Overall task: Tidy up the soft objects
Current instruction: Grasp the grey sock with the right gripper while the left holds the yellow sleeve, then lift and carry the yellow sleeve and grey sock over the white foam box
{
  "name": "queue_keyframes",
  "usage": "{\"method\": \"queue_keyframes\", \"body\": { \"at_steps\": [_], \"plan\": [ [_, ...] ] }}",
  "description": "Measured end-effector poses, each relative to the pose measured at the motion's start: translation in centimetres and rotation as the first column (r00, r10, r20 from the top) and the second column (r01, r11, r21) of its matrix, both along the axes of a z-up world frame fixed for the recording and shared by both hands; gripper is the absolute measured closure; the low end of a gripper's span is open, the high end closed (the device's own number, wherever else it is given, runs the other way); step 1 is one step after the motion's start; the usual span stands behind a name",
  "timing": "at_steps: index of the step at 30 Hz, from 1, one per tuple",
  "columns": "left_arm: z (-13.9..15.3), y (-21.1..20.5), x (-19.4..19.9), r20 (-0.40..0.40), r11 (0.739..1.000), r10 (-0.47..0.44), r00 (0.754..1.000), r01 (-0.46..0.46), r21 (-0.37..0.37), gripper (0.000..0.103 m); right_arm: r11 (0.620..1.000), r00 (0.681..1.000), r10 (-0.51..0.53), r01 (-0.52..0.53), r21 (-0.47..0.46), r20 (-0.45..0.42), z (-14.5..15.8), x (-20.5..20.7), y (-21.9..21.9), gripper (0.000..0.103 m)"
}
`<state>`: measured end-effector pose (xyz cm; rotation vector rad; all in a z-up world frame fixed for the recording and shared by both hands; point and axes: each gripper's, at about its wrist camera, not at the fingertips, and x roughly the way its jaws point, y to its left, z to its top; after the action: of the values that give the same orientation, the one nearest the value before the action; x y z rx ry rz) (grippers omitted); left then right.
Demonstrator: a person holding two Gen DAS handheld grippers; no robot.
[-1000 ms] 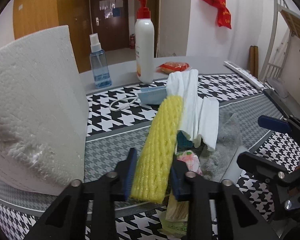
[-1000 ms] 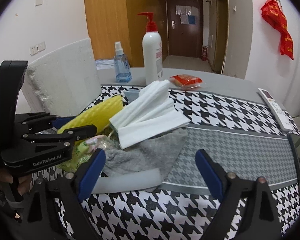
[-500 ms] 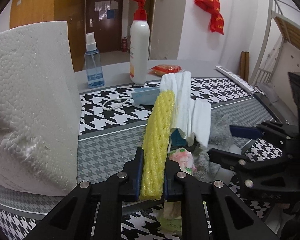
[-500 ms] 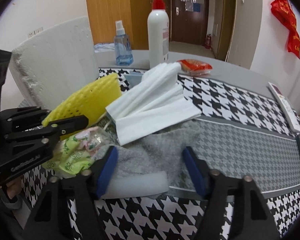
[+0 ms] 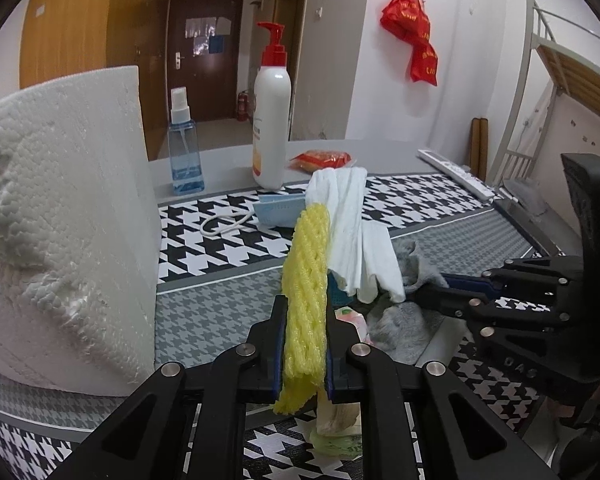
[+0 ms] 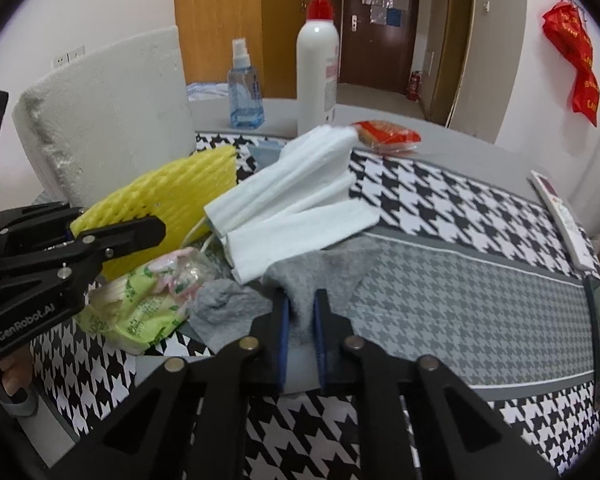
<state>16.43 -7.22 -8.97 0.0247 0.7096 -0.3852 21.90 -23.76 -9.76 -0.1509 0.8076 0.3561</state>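
Observation:
My left gripper (image 5: 303,312) is shut on a yellow foam net sleeve (image 5: 306,276), which also shows in the right wrist view (image 6: 168,200). My right gripper (image 6: 299,300) is shut on a grey cloth (image 6: 320,276), seen in the left wrist view (image 5: 400,320) beside the right gripper (image 5: 440,286). White folded tissues (image 6: 296,200) lie over the pile, partly on the grey cloth. A green tissue packet (image 6: 140,300) lies under the yellow sleeve. A blue face mask (image 5: 278,210) lies behind the pile.
A big paper towel roll (image 5: 60,216) stands at the left. A blue spray bottle (image 5: 184,148), a white pump bottle (image 5: 271,124) and a red snack pack (image 5: 322,158) stand at the back. A remote (image 6: 560,216) lies at the right on the houndstooth cloth (image 6: 460,300).
Both grippers have closed: the left on the yellow foam sleeve, the right on the grey cloth after moving in toward the pile.

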Motion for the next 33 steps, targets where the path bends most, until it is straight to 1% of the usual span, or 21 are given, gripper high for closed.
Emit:
{"method": "queue_keyframes", "body": {
  "at_steps": [7, 11, 16, 21, 28, 33],
  "plan": [
    [1.0, 0.4, -0.7, 0.043, 1.000, -0.007, 0.999, 0.008, -0.028, 0.092, 0.999, 0.997, -0.031, 0.029, 0.024, 0.070, 2.8, -2.2, -0.9, 0.091],
    [2.2, 0.6, -1.9, 0.096, 0.999, -0.020, 0.995, 0.024, -0.037, 0.092, 0.998, 0.992, -0.050, 0.046, 0.037, 0.113, 4.1, -3.6, -1.5, 0.091],
    [3.3, 0.9, -3.3, 0.137, 0.999, -0.014, 0.991, 0.018, -0.027, 0.092, 0.996, 0.985, -0.074, 0.064, 0.065, 0.156, 5.5, -4.7, -2.1, 0.091],
    [4.1, 1.4, -4.3, 0.163, 0.999, -0.004, 0.987, 0.010, -0.031, 0.092, 0.995, 0.977, -0.082, 0.068, 0.077, 0.195, 6.7, -5.4, -2.3, 0.091],
    [5.2, 1.7, -5.9, 0.204, 1.000, 0.006, 0.979, -0.002, -0.020, 0.092, 0.995, 0.970, -0.075, 0.058, 0.080, 0.233, 7.6, -6.4, -2.1, 0.091],
    [6.0, 2.1, -6.7, 0.223, 1.000, 0.019, 0.975, -0.015, -0.019, 0.092, 0.994, 0.966, -0.068, 0.043, 0.104, 0.248, 8.2, -7.0, -2.0, 0.091]
  ]
}}
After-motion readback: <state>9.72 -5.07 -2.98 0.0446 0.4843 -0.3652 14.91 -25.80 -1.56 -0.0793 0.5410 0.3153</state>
